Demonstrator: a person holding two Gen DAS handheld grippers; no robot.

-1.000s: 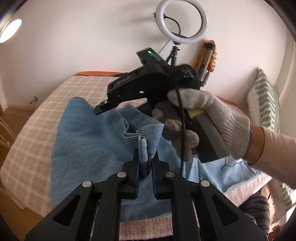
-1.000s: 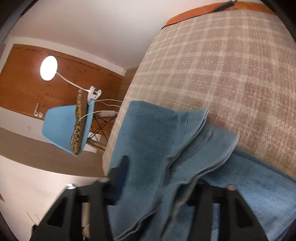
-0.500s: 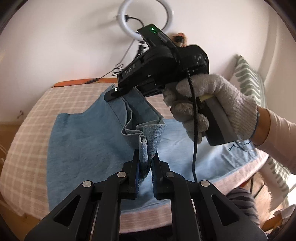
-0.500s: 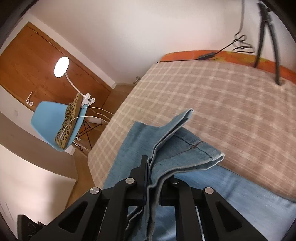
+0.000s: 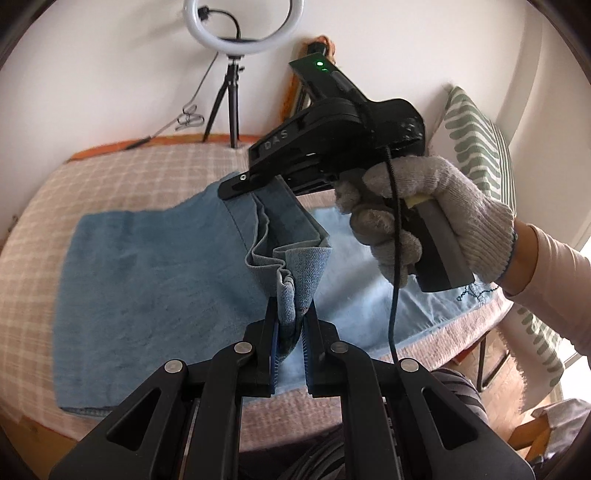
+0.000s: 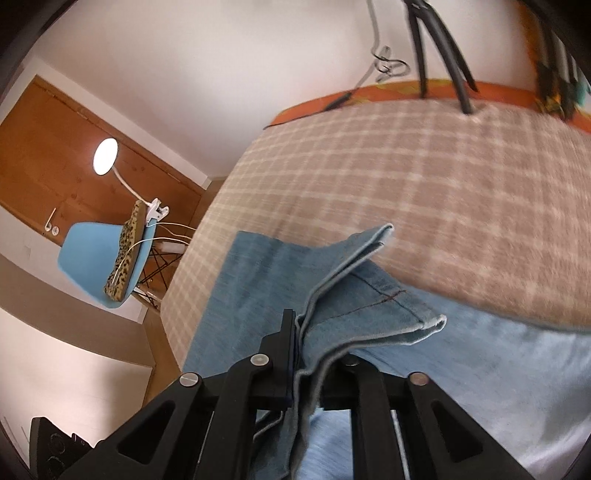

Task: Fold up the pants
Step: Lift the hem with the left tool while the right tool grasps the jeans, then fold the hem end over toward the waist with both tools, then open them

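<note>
Both hands had carried the gathered hem end of the light blue denim pants (image 5: 155, 273) up off the beige plaid bedspread (image 5: 122, 173) and further across the bed since a second ago; in the left wrist view the ring light on its black tripod (image 5: 242, 27) had slid from right of centre over to the left. Right gripper (image 6: 314, 354), held by a white knit-gloved hand (image 5: 432, 218), had been loose around the cloth a second earlier; now it pinched the stacked hem layers, though its jaws were opening slightly with denim between them and pressed. Left gripper (image 5: 290, 325) was clamped tight on a bunched fold of the same edge. Judgement: the fold-over was mid-carry, with the lifted end travelling over the flat part, not yet laid down. The rest of the pants lay flat on the bed, long axis running left to right in the left wrist view, the raised hem stretched between the two grippers above the middle. Which end was the waistband could not be told. A blue shell chair (image 6: 99, 266) stood off beside the bed.
</note>
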